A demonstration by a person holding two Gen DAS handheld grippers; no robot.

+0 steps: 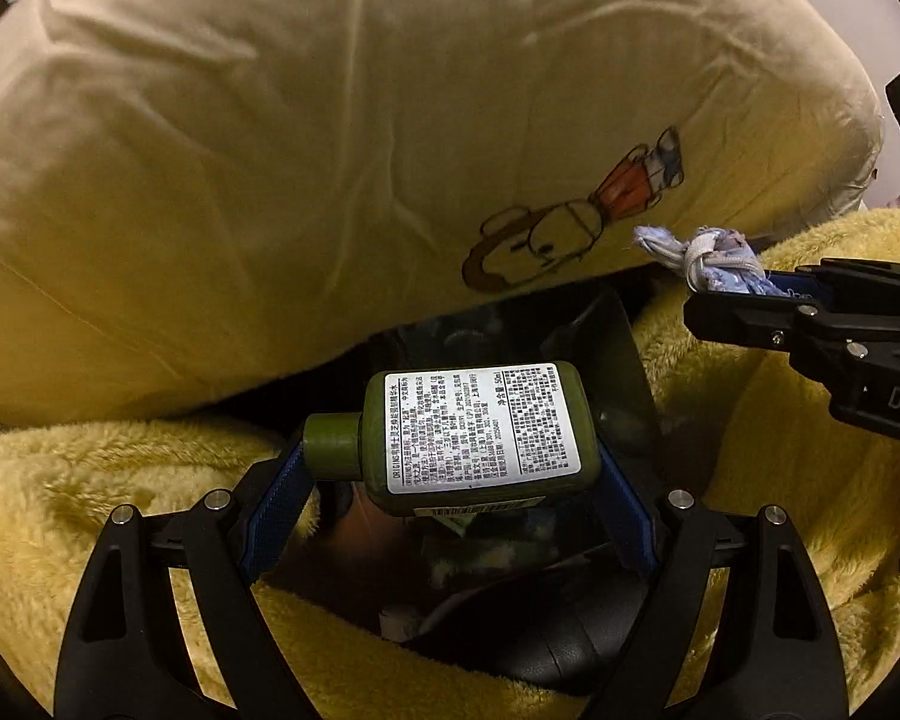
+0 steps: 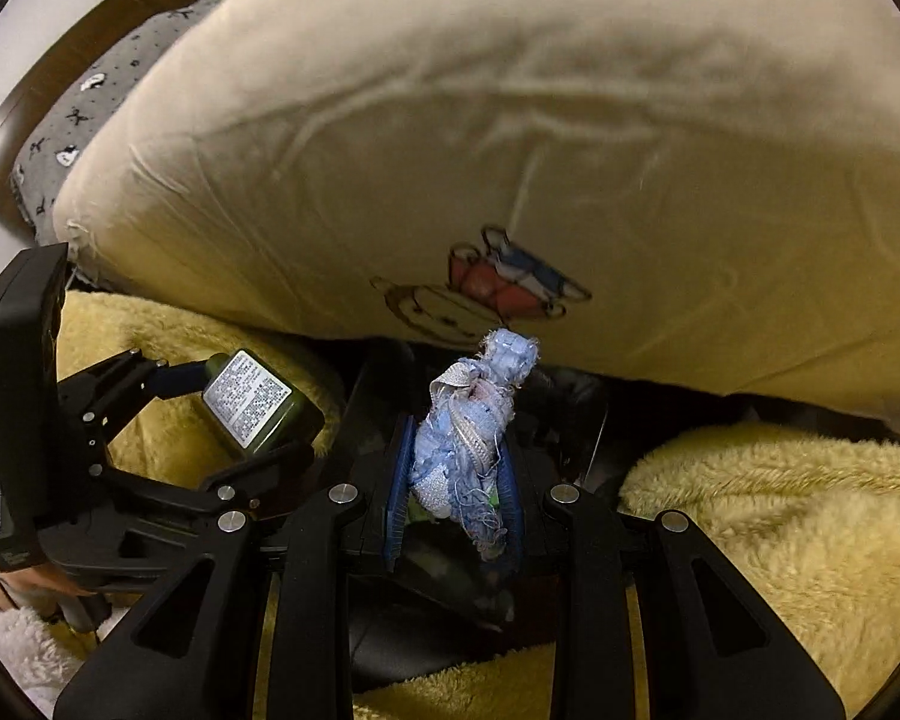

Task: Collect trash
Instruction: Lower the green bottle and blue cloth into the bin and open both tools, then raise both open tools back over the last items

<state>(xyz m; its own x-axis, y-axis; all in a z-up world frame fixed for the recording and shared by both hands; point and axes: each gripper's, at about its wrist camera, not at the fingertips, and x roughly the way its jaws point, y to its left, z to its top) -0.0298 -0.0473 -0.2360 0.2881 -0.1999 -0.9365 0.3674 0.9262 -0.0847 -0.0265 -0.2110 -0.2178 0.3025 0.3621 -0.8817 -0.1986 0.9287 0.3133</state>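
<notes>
Two pieces of trash are held, one in each of my grippers, both above the opening of a black bag (image 1: 600, 348) sunk in a yellow fleece blanket (image 1: 120, 480). Left gripper (image 1: 450, 456): my blue-padded fingers (image 1: 276, 510) are clamped on a green bottle (image 1: 474, 438), which lies sideways, cap to one side, white printed label facing up, directly over the bag's mouth. Right gripper (image 2: 456, 474): my jaws are closed tight on a frayed blue rag (image 2: 474, 432) bound with a white cord; the rag stands up out of the fingers, also over the bag. Behind the bag, a cream pillow (image 2: 510, 150) with a cartoon print overhangs its far edge. Beyond the pillow, a gray patterned cloth (image 2: 90, 114) shows.
</notes>
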